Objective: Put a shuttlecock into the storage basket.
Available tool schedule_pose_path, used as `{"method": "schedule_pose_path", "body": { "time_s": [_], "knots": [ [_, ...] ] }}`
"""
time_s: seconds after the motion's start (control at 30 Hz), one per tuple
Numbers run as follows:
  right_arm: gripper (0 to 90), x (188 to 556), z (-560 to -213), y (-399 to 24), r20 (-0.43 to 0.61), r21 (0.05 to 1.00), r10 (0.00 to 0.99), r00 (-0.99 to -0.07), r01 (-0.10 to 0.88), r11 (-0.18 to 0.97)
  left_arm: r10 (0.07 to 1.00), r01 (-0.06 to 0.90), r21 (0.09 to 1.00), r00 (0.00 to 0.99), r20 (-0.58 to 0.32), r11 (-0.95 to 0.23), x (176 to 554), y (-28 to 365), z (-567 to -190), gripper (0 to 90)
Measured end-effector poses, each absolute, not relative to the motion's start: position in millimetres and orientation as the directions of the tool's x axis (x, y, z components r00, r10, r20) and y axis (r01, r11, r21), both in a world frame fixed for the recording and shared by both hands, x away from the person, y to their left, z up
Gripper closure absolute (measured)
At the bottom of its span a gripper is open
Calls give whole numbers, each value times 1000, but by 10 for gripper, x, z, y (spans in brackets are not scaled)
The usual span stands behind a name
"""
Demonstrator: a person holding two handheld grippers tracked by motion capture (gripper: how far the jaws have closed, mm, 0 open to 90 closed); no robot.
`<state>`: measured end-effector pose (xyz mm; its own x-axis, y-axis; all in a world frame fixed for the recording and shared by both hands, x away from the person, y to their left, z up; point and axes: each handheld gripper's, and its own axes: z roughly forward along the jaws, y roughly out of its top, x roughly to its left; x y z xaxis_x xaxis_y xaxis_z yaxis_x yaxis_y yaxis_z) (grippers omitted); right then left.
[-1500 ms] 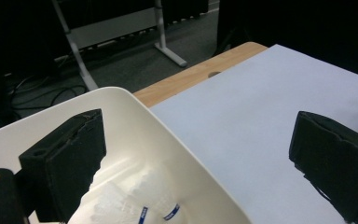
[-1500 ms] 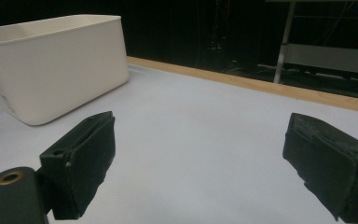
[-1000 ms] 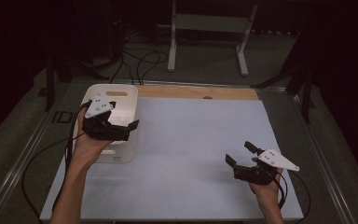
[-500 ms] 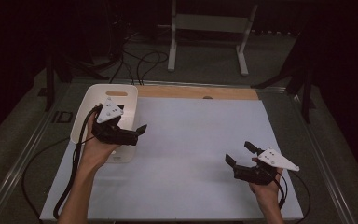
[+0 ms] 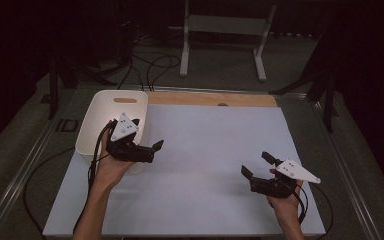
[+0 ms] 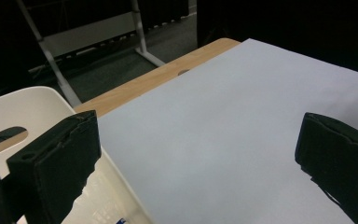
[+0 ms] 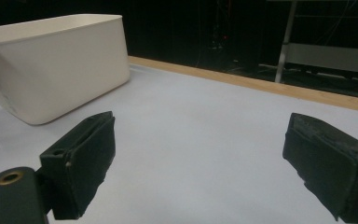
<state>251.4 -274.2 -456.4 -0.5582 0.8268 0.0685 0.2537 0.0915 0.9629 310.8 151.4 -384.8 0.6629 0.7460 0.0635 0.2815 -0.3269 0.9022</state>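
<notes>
White plastic bin (image 5: 111, 120) sits at the far left corner of the table (image 5: 215, 150), on the pale sheet, one handle slot in its far wall. Left claw (image 5: 150, 148) hangs at the bin's near right rim, jaws spread, holding nothing. Right claw (image 5: 258, 165) hovers low over the sheet near the right front, well apart from the bin, jaws spread and empty. In the left gripper view we see a small blue item (image 6: 123, 220) inside the bin, too little of it to identify. We judge the step a reach into the bin: tip the left claw downward, clear the rim, close only once the jaws straddle the item.
</notes>
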Motion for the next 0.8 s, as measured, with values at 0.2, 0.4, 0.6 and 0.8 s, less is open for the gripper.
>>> {"method": "schedule_pose_path", "body": {
  "time_s": [0.2,0.4,0.6,0.8],
  "knots": [
    [93,2512,-4562,-2737,66,963,825,-562,251,94,739,276,906,671,57,-321,3076,1455,-3926,7],
    [93,2512,-4562,-2739,66,964,825,-562,251,94,728,269,914,685,40,-304,3048,1414,-4005,7],
    [93,2511,-4564,-2733,65,963,824,-563,252,96,721,240,925,691,51,-294,2989,1381,-4060,8],
    [93,2510,-4565,-2727,65,963,824,-563,251,95,721,227,934,691,45,-275,2944,1379,-4128,8]
  ]
}}
